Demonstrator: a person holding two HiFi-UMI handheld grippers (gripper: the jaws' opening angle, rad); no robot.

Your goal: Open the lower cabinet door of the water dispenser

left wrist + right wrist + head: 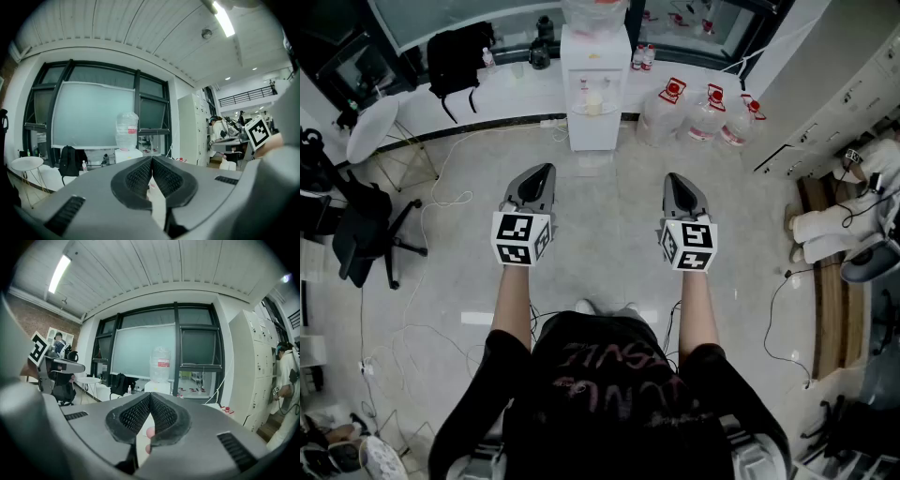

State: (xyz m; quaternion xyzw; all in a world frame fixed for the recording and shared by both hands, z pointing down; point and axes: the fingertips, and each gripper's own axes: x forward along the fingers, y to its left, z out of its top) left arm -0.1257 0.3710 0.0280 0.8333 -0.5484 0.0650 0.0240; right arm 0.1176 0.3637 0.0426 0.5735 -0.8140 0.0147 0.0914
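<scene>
Water dispenser (594, 89) well beyond fingers (534, 184)

Cool, even overhead light is filling the room, and the pale floor (600, 211) is throwing back small glare patches under soft shadows. In both gripper views a ceiling strip lamp (224, 19) is blowing out white, the frosted window (145, 352) is glowing, straight lines are bowing towards black corners, and the left gripper (152, 161) shell is looking slightly soft up close.
</scene>
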